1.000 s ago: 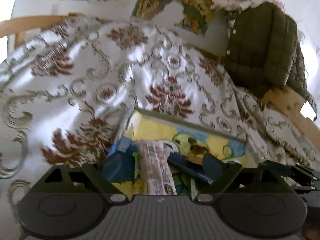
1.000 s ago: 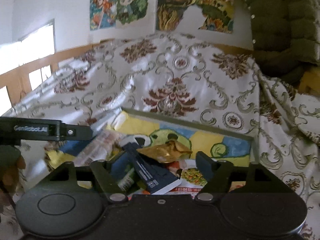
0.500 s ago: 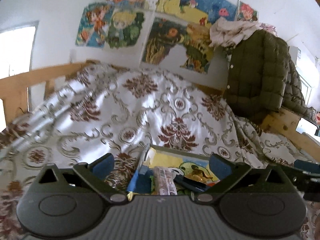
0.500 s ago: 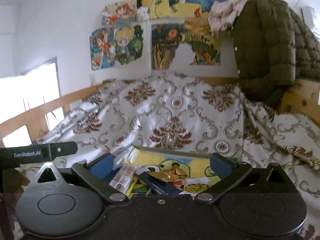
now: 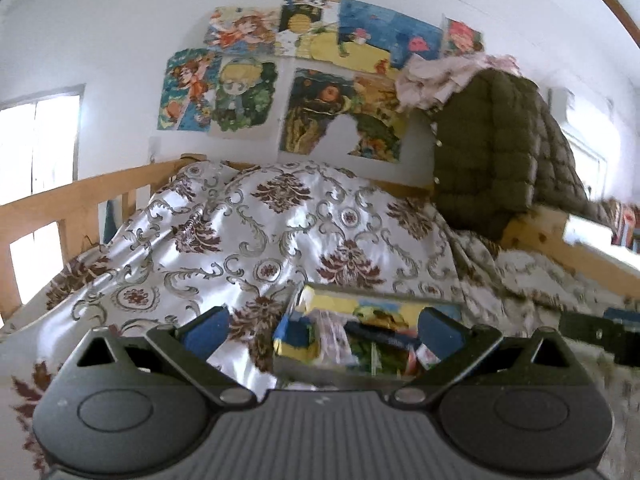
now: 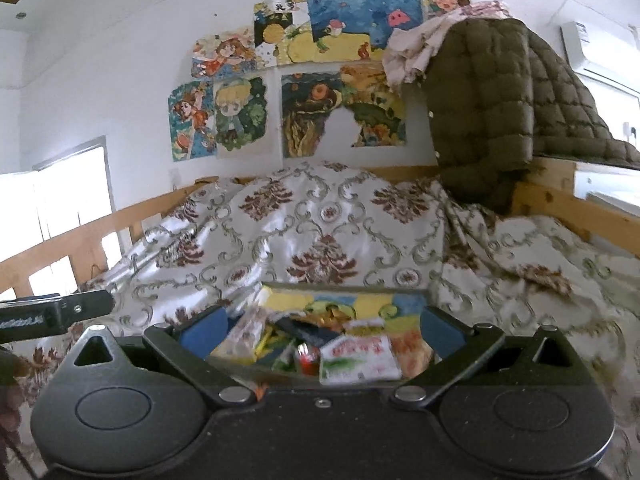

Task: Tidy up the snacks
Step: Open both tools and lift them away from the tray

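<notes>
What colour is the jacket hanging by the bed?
Dark olive green, quilted jacket; clearest in the right wrist view.

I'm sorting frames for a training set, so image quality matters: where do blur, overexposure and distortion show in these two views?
Left wrist view: the window is blown out white, the right edge smears with motion blur, and the fisheye bends the wooden bed rail. Right wrist view: the snack packets in the box are soft and streaked, the window is overexposed, and the satin bedspread shows bright sheen.
</notes>
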Tool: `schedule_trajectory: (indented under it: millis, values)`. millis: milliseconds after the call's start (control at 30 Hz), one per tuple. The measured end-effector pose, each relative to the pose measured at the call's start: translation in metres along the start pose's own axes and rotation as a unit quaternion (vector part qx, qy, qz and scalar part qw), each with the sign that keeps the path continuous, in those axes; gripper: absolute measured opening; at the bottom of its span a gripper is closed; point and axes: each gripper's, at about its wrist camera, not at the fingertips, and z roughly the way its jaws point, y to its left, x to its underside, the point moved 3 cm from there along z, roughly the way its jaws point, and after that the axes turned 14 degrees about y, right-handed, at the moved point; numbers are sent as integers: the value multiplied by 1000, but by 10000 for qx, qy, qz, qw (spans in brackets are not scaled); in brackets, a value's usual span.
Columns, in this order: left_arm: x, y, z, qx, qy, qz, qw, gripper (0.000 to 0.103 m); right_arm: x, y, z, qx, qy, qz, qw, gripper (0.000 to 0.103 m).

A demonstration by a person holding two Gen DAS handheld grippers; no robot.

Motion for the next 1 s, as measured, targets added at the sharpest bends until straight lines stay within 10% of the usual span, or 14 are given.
schedule_trajectory:
  millis: [1000]
  values:
    - [108,13,-35,-281,1049,446,9931,103,115,24,-25,176,1279,-20,9916,102]
